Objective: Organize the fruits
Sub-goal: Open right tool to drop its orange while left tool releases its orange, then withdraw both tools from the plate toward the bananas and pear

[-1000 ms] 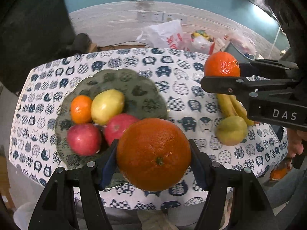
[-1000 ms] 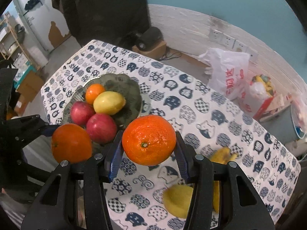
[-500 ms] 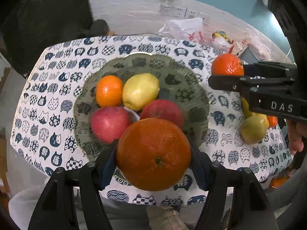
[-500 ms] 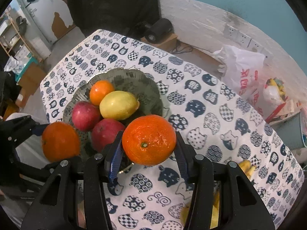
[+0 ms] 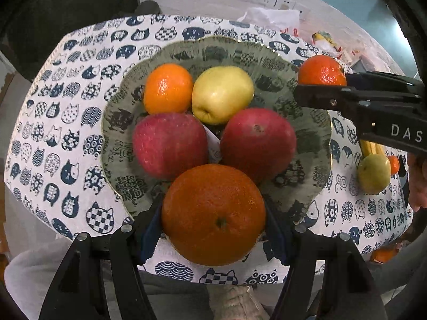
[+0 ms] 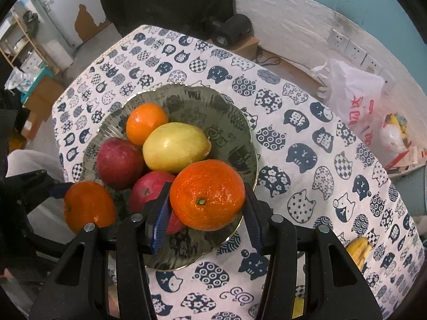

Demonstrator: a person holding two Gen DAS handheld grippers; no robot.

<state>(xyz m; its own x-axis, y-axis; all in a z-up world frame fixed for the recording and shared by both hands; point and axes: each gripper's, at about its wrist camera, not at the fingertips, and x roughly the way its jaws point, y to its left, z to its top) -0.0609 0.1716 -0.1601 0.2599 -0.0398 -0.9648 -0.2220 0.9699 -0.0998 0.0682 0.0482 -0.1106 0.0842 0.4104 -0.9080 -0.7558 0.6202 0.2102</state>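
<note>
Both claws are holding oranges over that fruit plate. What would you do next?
Probably lower the left gripper and release its orange onto the bare near part of the plate, in front of the two red apples, since the fruit is gathered there.

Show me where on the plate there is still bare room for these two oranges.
The plate's right side is bare, from the right red apple to the rim, and so is the far arc behind the yellow apple. The near rim by the left gripper's orange is tighter. The middle and left are crowded: small orange and left red apple touching.
</note>
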